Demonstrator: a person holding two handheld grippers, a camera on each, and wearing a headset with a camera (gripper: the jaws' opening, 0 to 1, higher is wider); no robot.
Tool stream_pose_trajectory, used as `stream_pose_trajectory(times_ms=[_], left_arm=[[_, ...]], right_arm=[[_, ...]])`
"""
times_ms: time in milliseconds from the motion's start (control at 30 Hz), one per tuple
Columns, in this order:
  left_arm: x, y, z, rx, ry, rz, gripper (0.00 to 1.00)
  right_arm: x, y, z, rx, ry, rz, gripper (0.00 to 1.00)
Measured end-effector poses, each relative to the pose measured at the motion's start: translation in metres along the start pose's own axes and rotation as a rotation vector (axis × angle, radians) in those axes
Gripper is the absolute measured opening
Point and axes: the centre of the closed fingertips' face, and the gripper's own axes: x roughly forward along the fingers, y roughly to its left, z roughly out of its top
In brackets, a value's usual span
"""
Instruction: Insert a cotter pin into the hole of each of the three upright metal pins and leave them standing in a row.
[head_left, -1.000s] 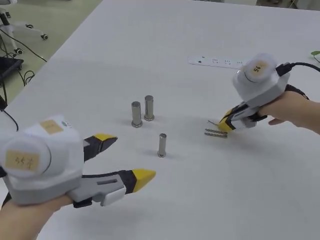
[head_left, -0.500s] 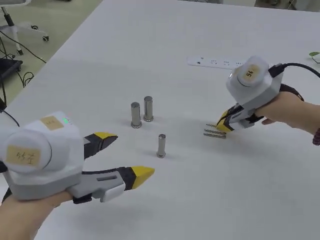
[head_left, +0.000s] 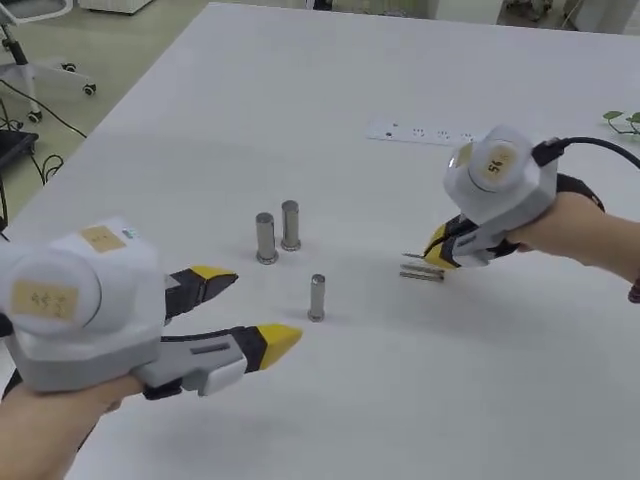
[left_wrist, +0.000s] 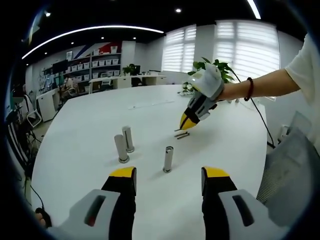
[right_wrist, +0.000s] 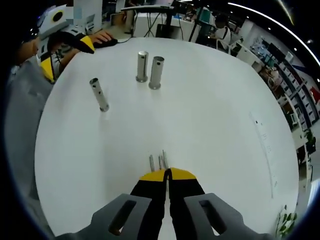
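Note:
Three upright metal pins stand on the white table: two close together (head_left: 265, 238) (head_left: 290, 225) and one apart (head_left: 317, 298). In the right gripper view they are ahead of me (right_wrist: 142, 66) (right_wrist: 156, 72) (right_wrist: 99, 94). Thin cotter pins (head_left: 420, 273) (right_wrist: 157, 161) lie right of the pins. My right gripper (head_left: 438, 256) (right_wrist: 167, 175) sits low at them, jaws shut, one cotter pin's end running into the tips. My left gripper (head_left: 250, 308) (left_wrist: 169, 176) hovers open with nothing in it, left of and nearer me than the lone pin (left_wrist: 168, 159).
A white power strip (head_left: 425, 132) lies farther back on the table. A plant's leaves (head_left: 625, 120) show at the right edge. Office chairs and cables are on the floor beyond the table's left edge.
The head camera has shifted a little. The right gripper stays shut at the cotter pins, and the left gripper stays open in about the same place.

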Motion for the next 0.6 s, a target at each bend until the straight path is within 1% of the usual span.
stream_pose_trajectory(times_ms=[67, 100, 167, 267, 333, 367, 433, 500, 567, 600], left_arm=[[0.001, -0.002, 0.002, -0.011, -0.005, -0.012, 0.50], [0.002, -0.003, 0.003, -0.014, -0.006, -0.017, 0.49], [0.005, -0.007, 0.005, -0.019, -0.002, -0.033, 0.48], [0.009, -0.009, 0.007, -0.020, 0.001, -0.044, 0.45], [0.011, -0.012, 0.010, -0.025, 0.001, -0.055, 0.44], [0.012, -0.013, 0.011, -0.029, -0.001, -0.058, 0.44], [0.012, -0.014, 0.013, -0.039, -0.005, -0.066, 0.43], [0.014, -0.016, 0.015, -0.055, -0.010, -0.074, 0.41], [0.015, -0.019, 0.016, -0.075, -0.009, -0.086, 0.38], [0.015, -0.021, 0.016, -0.091, -0.007, -0.094, 0.37]], right_arm=[[-0.005, 0.003, 0.005, -0.020, -0.020, -0.008, 0.01], [-0.004, 0.000, 0.005, -0.024, -0.028, -0.008, 0.01], [-0.010, 0.005, 0.013, -0.048, -0.058, -0.013, 0.01], [-0.018, 0.013, 0.021, -0.075, -0.084, -0.021, 0.02], [-0.024, 0.020, 0.028, -0.089, -0.104, -0.022, 0.02], [-0.028, 0.026, 0.032, -0.094, -0.122, -0.014, 0.02], [-0.034, 0.034, 0.038, -0.112, -0.140, -0.008, 0.02], [-0.039, 0.041, 0.044, -0.125, -0.159, -0.005, 0.02], [-0.046, 0.048, 0.051, -0.129, -0.191, 0.002, 0.02], [-0.049, 0.053, 0.055, -0.142, -0.205, 0.002, 0.02]])
